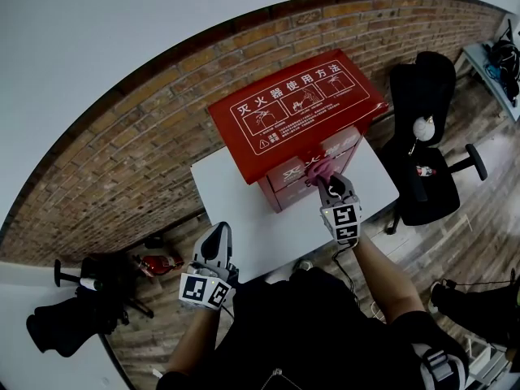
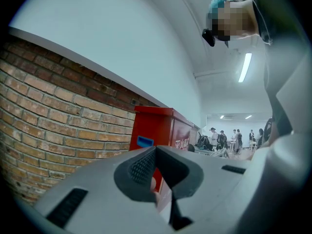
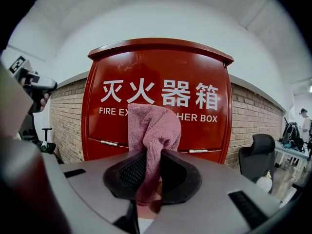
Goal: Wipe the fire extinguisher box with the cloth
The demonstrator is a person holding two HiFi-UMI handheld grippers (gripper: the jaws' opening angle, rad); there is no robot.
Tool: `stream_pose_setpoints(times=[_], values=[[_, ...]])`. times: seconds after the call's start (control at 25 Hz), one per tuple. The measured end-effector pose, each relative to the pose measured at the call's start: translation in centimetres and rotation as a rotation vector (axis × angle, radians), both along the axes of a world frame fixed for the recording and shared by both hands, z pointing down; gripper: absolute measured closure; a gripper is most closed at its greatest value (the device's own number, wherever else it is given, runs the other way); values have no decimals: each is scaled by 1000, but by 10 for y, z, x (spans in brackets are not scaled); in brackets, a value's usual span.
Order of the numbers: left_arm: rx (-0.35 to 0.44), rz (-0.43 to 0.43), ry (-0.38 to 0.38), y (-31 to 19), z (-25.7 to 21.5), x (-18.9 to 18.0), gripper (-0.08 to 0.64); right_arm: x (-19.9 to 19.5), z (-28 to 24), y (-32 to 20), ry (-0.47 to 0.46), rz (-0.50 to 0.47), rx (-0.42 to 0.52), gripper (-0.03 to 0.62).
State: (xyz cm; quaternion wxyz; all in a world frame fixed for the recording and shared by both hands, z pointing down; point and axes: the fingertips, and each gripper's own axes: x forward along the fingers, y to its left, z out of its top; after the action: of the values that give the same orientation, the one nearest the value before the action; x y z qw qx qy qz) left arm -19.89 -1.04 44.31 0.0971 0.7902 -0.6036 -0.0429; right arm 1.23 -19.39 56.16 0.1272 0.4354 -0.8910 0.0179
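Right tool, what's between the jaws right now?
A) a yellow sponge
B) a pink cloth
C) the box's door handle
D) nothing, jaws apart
B: in the right gripper view the right tool is shut on the pink cloth, whose free end stands up in front of the red fire extinguisher box.

The red metal fire extinguisher box (image 3: 158,89) carries white lettering on its front and white diagrams on its lid. The terry cloth (image 3: 155,126) is pink. The grey right gripper (image 3: 148,174) and grey left gripper (image 2: 156,172) have black ribbed pads (image 3: 131,172) and black-and-white square-marker cubes (image 1: 344,222). The flat tabletop (image 1: 236,210) is white; the brick wall (image 1: 122,161) is reddish-brown with pale mortar.
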Motion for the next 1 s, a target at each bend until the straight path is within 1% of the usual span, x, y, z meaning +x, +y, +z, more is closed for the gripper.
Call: stream_pose_setpoints(times=[0.44,1.0], values=[[-1,-5,2,2,1,-5,512,-28,-3,21,0,-74,2,523],[2,-17,10,7,2,-10,511,-58,-8,46,-10,-144,-9,523]])
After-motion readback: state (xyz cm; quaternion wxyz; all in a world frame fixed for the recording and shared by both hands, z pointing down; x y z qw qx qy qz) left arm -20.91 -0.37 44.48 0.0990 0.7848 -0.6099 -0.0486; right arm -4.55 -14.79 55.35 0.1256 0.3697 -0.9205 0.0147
